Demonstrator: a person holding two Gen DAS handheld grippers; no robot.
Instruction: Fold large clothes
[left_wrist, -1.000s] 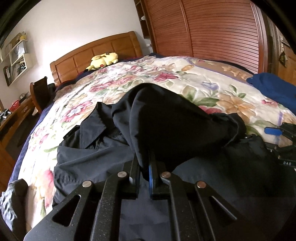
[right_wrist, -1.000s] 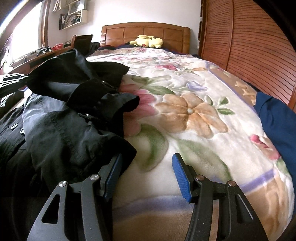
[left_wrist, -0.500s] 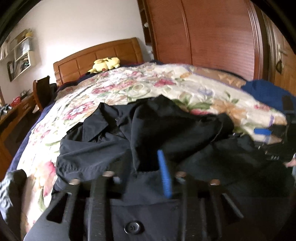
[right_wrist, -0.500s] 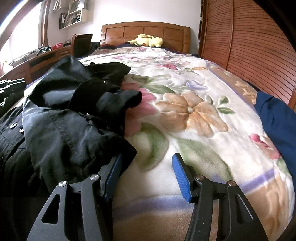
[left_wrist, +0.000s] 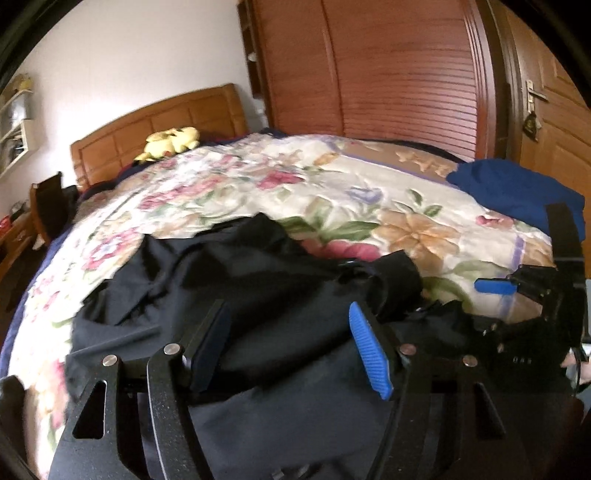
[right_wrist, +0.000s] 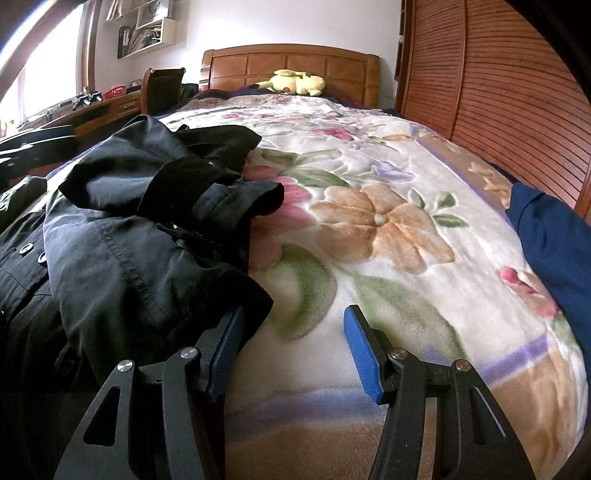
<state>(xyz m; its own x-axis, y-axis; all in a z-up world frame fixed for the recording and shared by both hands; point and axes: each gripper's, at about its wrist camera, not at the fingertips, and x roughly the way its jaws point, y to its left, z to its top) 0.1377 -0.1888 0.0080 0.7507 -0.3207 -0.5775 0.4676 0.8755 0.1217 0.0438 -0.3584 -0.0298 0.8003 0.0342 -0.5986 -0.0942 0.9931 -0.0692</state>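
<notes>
Black shirt (left_wrist: 236, 295), thin woven cloth w/ stitched seams & small round buttons, lies crumpled on the near part of the bed (left_wrist: 332, 192), one sleeve folded across the body, cuff (right_wrist: 236, 192) bunched at its right edge. Under it: plush floral blanket (right_wrist: 369, 229), thick pile, cream w/ pink/peach flowers & green leaves. Left gripper (left_wrist: 291, 347) sits low over the shirt, jaws apart, blue ribbed pads clear of the cloth; jaws have just been opening, a sec ago they were pinched on a raised fold of the shirt, which now lies slack & lower. Right gripper (right_wrist: 291, 350) also apart, over bare blanket just beside the shirt's hem, left pad close to the fabric edge, contact unclear; same spot as before. Blue garment (right_wrist: 554, 236) heaped at the bed's right side. Yellow plush toy (right_wrist: 295, 83) by the wooden panelled headboard (right_wrist: 288, 62). Slatted wood wardrobe doors (left_wrist: 406, 74) to the right; desk (right_wrist: 107, 107) w/ a red basket (right_wrist: 115, 91) far left, contents too small to tell.
</notes>
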